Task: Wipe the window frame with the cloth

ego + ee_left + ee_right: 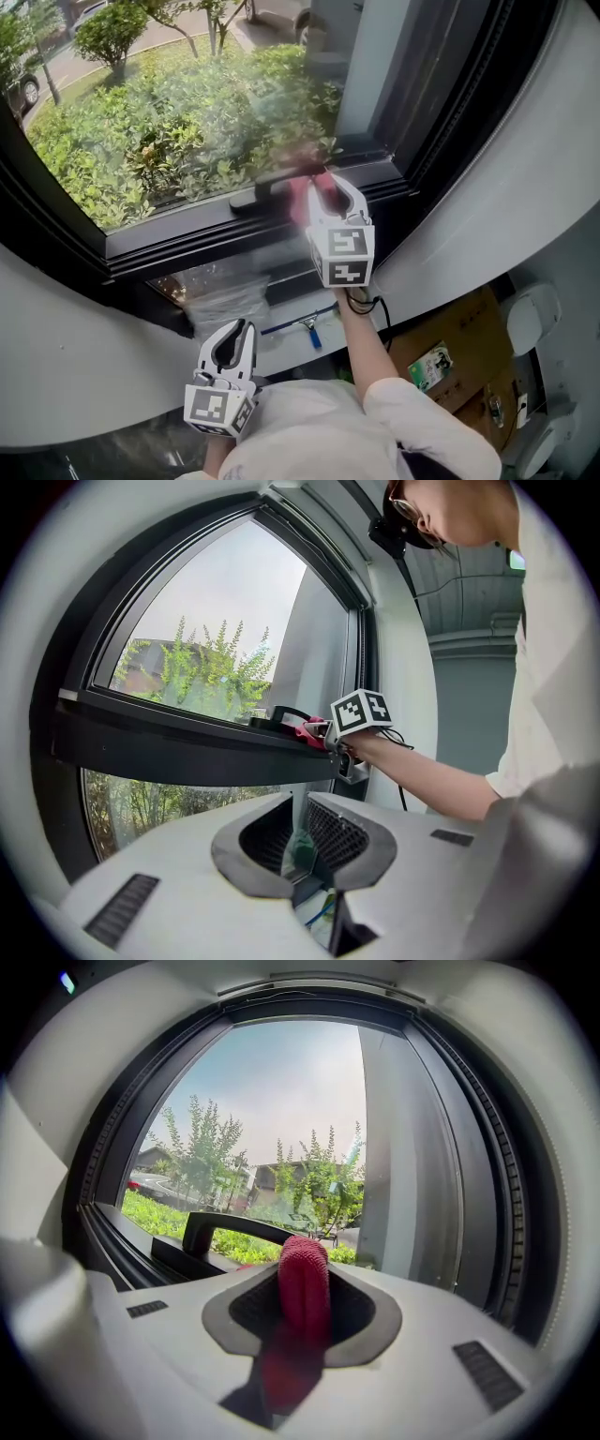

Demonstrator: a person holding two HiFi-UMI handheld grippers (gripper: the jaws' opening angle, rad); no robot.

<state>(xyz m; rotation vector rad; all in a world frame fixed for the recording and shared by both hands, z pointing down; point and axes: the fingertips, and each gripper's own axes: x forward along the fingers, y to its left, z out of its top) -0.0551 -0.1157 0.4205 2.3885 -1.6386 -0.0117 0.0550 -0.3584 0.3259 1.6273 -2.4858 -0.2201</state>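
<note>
The red cloth (302, 199) is bunched between the jaws of my right gripper (324, 180), which is shut on it and holds it against the black window frame (187, 239) beside the black window handle (253, 197). In the right gripper view the cloth (304, 1274) stands up between the pads, with the handle (234, 1227) just beyond it. The left gripper view shows the cloth (307, 730) resting on the frame ledge (187, 747). My left gripper (240, 326) hangs lower, below the frame and near the white sill. Its jaws are shut with nothing between them (302, 844).
A blue-handled squeegee (305, 326) lies on the white sill below the frame. Crumpled clear plastic (220, 291) sits by the lower pane. A cardboard box (459, 361) and white fittings (530, 319) are on the floor at right. Shrubs show outside the glass.
</note>
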